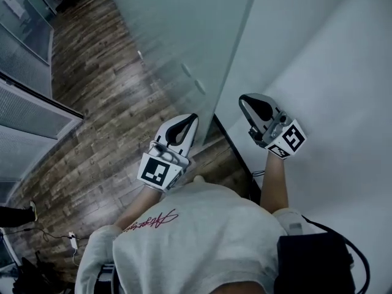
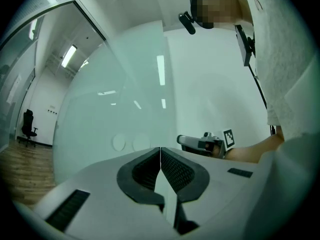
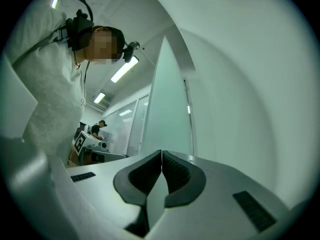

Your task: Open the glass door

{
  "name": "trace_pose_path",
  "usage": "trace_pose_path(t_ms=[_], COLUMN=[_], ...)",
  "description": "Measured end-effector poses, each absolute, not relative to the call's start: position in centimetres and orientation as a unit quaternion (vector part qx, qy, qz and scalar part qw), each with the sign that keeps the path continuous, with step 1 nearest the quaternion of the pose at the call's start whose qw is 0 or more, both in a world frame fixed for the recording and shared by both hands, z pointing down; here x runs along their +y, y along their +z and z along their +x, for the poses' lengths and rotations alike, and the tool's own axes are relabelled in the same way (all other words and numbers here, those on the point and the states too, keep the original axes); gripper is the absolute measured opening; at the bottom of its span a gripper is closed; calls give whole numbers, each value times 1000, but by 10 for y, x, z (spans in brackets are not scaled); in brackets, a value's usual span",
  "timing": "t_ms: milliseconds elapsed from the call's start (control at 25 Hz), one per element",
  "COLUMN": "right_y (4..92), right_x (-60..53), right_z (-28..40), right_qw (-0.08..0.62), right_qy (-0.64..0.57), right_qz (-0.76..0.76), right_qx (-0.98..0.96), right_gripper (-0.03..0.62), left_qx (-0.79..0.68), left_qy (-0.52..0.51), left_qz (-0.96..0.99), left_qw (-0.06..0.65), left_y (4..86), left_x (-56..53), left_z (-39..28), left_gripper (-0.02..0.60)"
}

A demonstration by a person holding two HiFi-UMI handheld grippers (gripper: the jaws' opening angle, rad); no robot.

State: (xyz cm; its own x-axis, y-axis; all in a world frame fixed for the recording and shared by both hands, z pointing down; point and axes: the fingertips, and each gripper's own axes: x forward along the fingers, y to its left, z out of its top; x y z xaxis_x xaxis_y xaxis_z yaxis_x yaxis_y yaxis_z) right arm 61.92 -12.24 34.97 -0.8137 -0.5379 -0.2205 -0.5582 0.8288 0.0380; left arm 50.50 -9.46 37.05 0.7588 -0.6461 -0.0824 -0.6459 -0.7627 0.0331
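Both grippers are empty, with the jaws pressed together. The left gripper (image 1: 195,117) points level at the frosted glass door (image 1: 177,35) near its free edge, probably to push the panel with the closed tips. The right gripper (image 1: 243,99) waits just beside the white wall (image 1: 331,72). Two round discs (image 2: 120,143) sit on the glass; I see no handle to grasp. Beyond lies a wooden floor (image 1: 98,115).
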Motion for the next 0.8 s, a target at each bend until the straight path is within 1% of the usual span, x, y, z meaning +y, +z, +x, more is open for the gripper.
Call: trace_pose_path(t_ms=[120, 280, 400, 560, 680, 800], right_y=[348, 353, 355, 354, 349, 345], right_x=[-90, -61, -49, -40, -36, -35], right_z=[628, 626, 626, 627, 630, 628], right_qw=[91, 61, 67, 65, 79, 63], right_qy=[41, 38, 29, 18, 7, 21], right_qz=[-338, -410, -445, -477, -481, -487], right_qx=[936, 909, 893, 877, 873, 871], right_gripper=[18, 18, 18, 18, 18, 18], left_qx=[-330, -319, -311, -307, -307, -307], left_qy=[-56, -65, -65, -63, -61, -62], left_qz=[942, 946, 948, 950, 950, 950], left_qw=[-1, 1, 5, 10, 12, 11], left_y=[361, 354, 357, 360, 360, 359], left_x=[-92, -87, -81, -69, -65, -61], left_z=[518, 529, 535, 535, 536, 534], left_gripper=[17, 17, 17, 17, 17, 17])
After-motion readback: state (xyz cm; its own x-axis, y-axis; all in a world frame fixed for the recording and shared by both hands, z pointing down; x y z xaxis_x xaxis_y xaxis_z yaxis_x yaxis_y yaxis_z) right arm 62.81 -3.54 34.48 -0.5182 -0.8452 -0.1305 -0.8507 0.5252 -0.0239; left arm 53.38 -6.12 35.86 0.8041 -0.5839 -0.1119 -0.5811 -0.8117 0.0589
